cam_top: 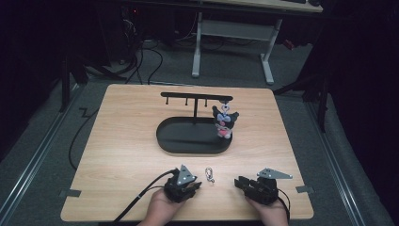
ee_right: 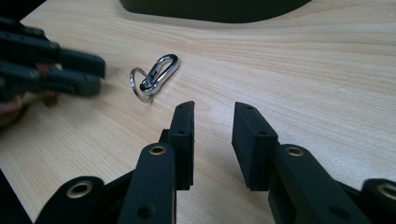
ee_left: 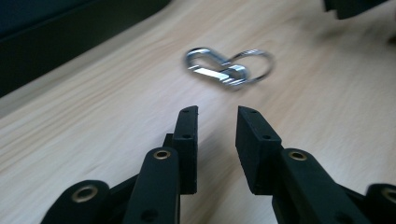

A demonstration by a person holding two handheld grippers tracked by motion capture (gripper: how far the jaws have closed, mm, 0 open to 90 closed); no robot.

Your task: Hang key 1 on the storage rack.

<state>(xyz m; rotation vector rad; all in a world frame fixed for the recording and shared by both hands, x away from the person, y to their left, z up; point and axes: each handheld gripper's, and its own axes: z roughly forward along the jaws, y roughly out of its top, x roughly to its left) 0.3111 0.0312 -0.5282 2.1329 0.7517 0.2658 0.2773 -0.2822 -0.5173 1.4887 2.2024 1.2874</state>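
Closest to the high camera, at the near edge of the wooden table (cam_top: 122, 141), the person's two hands each hold a gripper. The left gripper (cam_top: 194, 186) points toward the middle, its jaws parted by a narrow gap with nothing between them; its own view shows that gap (ee_left: 215, 119) clearly over bare wood. The right gripper (cam_top: 239, 181) lies opposite, pointing left, its jaws likewise set slightly apart and empty (ee_right: 213, 114). Between the two grippers, flat on the table and touched by neither, lies a small silver carabiner clip joined to a split ring (cam_top: 209, 174); it sits just ahead of the left jaw tips (ee_left: 228, 66) and to the upper left in the right gripper view (ee_right: 153, 78). Farther back, in the middle of the table, stands a black oval tray (cam_top: 188, 143) with a T-shaped hanger rack (cam_top: 195, 97). A small plush charm (cam_top: 224, 121) hangs from the rack's right end, over the tray.
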